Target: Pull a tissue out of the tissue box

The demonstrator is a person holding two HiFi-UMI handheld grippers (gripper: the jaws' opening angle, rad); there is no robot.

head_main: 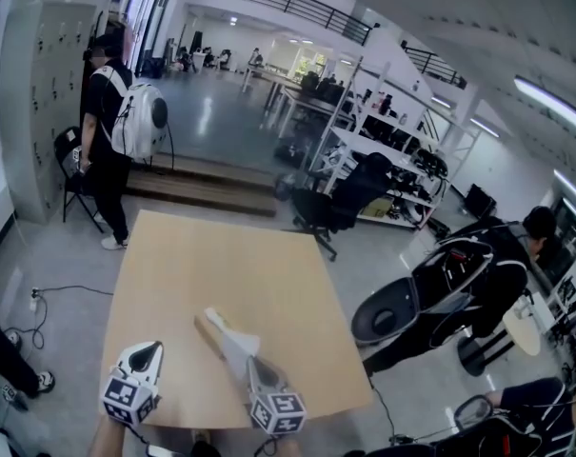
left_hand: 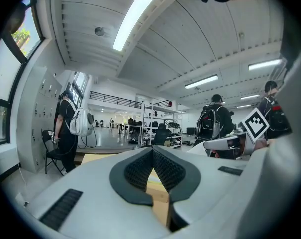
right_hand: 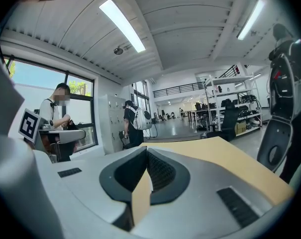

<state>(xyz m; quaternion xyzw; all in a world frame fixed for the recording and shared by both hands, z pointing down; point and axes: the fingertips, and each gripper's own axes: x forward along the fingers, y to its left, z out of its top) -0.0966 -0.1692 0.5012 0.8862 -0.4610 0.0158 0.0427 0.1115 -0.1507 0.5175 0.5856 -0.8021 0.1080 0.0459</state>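
Centrally, we mark the tissue (head_main: 232,337), a white sheet standing up from the tan tissue box (head_main: 208,327). The box lies aslant on the wooden table (head_main: 221,255), close to the near edge and somewhat nearer the near right corner than the near left.

The right gripper (head_main: 253,362) points at the box's near end, its tip just beside the lower fold of the tissue. Whether it touches, we cannot tell from the head view. In the right gripper view its pads (right_hand: 162,172) meet at the tip with no white sheet between them. The tan sliver below the tip we read as tabletop or box, not a thing gripped.

The left gripper (head_main: 147,352) sits by the near left corner, apart from the box. Its pads (left_hand: 167,171) are likewise pressed together on nothing.

We judge the step in hand to be the approach, since no tissue is pulled yet. To do it well, we would part the right jaws before reaching the sheet and take the tissue high on its free peak rather than at the slot. We would then close fully and draw upward and away. The light box may lift or slide, so the left gripper could press it down.

Beyond the far left corner stands a person (head_main: 107,141) with a white backpack.
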